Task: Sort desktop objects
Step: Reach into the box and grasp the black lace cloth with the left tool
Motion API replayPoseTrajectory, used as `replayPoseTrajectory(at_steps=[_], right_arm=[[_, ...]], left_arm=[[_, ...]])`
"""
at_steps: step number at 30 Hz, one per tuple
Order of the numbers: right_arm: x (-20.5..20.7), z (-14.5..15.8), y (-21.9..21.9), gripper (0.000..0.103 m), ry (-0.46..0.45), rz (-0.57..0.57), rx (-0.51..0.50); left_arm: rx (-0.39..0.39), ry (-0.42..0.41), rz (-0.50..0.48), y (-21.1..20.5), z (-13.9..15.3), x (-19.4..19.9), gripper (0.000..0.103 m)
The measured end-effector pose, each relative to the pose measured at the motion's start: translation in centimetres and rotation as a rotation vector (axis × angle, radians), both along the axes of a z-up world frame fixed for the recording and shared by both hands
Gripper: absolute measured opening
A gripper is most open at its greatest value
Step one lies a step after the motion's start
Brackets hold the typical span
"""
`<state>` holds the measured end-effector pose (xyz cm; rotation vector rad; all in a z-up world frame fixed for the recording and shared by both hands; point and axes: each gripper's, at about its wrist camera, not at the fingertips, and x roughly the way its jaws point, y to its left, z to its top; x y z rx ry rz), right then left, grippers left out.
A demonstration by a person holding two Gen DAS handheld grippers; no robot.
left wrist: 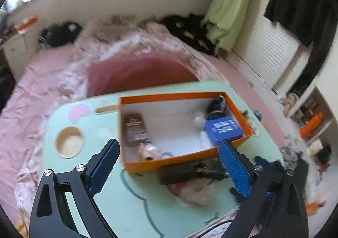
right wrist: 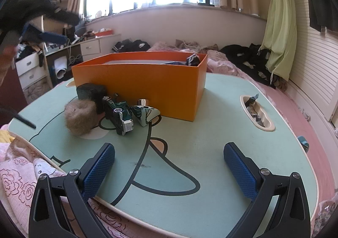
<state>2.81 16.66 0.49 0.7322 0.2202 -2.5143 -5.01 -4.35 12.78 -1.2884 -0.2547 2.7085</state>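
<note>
- Lower frame: left gripper (left wrist: 169,164) fingers spread, gripping nothing, above the orange box (left wrist: 186,161) collecting sorted items.
- Right gripper (right wrist: 169,166) fingers apart and empty over the table (right wrist: 211,132) — toy truck (right wrist: 119,115) awaits at centre-left.

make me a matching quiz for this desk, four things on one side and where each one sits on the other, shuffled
Things:
1. blue box
2. toy truck
3. fluffy ball
4. wrappers

Places:
a. in the slot at the table's right edge
b. inside the orange box
c. left of the truck, on the table
d. in front of the orange box, beside a shiny silver piece

Pairs: 1-b, 2-d, 3-c, 4-a
</note>
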Motion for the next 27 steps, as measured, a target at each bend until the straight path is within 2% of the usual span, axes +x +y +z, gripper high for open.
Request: replayPoseTrajectory(at_steps=[2,8,12,16,19,22,25,27], right_arm=[[0.0,0.0,0.0,0.103,0.0,0.0,0.0],[0.1,0.0,0.0,0.103,0.001,0.0,0.0],[0.1,-0.1,0.0,0.103,0.001,-0.001,0.0],[0.1,-0.1,0.1,0.103,0.001,-0.001,0.0],[0.2,-0.1,0.1,0.103,0.002,-0.001,0.0],[0.2,-0.1,0.1,0.103,0.002,-0.001,0.0],[0.2,-0.1,0.1,0.103,0.001,-0.001,-0.001],[0.2,-0.1,0.1,0.103,0.002,-0.001,0.0]], left_arm=[[0.023,-0.051,-0.037,1.1,-0.2,-1.6,0.083],[0.134,-0.175,-0.103,4.2,-1.6,-5.5,0.083],[0.178,-0.209,-0.122,6.0,-2.3,-7.4,0.083],[0.146,-0.216,-0.129,8.5,-2.8,-9.4,0.083],[0.125,-0.247,-0.132,10.2,-3.8,-11.2,0.065],[0.1,-0.273,-0.109,11.4,-5.1,-12.7,0.064],[0.092,-0.245,-0.054,11.4,-5.6,-13.7,0.064],[0.093,-0.21,-0.04,11.4,-5.7,-14.3,0.058]])
